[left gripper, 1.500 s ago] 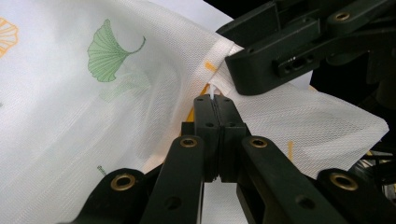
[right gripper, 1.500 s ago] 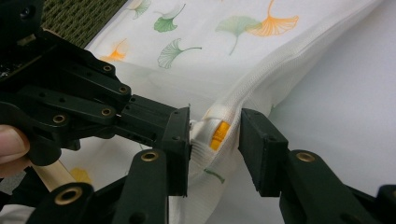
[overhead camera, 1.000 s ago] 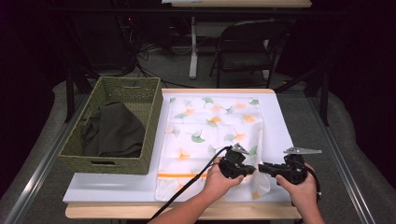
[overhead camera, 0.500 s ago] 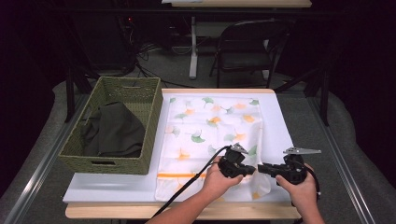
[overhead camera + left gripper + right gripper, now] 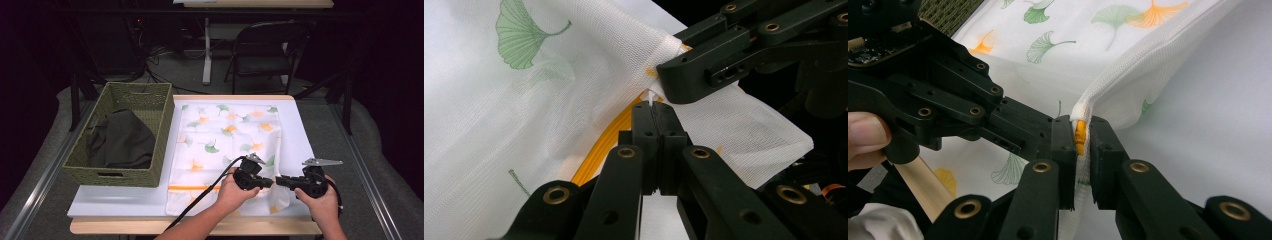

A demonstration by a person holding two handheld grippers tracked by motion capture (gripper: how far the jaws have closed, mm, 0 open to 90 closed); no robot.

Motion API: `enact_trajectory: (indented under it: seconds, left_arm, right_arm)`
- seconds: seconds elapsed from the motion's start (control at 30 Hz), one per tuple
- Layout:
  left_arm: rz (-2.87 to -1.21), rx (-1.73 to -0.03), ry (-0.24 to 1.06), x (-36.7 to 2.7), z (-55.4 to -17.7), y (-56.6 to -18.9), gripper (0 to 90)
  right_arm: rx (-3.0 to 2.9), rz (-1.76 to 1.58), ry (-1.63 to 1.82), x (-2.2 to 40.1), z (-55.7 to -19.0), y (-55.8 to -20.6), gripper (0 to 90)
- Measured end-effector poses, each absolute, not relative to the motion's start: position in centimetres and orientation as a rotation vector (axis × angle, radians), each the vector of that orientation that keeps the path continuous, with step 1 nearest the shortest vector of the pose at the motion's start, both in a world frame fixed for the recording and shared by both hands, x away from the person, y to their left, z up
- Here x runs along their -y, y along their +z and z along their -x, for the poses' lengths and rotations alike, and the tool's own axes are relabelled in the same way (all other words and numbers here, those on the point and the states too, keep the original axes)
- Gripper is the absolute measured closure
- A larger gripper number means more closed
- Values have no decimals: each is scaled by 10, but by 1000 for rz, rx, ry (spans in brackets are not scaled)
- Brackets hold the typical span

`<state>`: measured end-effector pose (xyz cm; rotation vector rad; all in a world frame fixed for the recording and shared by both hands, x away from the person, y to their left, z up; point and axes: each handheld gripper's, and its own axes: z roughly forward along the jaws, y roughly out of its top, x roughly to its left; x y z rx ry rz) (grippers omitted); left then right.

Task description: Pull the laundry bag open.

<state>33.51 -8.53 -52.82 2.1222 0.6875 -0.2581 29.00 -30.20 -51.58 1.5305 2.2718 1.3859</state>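
Note:
A white mesh bag printed with green and orange leaves lies flat on the white table. At its near right corner my two grippers meet tip to tip. My left gripper is shut on a small white zipper pull beside the orange zipper line. My right gripper has just been closing and now pinches the bag's seam with the orange zipper end between its pads. The bag's corner is lifted a little off the table.
A woven green basket holding a dark cloth stands at the table's left, touching the bag's left side. A folding chair and cables lie beyond the far edge. The wooden table edge runs just under my hands.

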Motion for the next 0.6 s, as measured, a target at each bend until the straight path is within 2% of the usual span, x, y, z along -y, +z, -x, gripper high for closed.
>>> enact_trajectory:
  seconds: [0.6]
  left_arm:
    - [-2109,-690,-272,81,-334,-530,899]
  right_arm:
    - [-2239,-1509,1366,301,-287,-511,842]
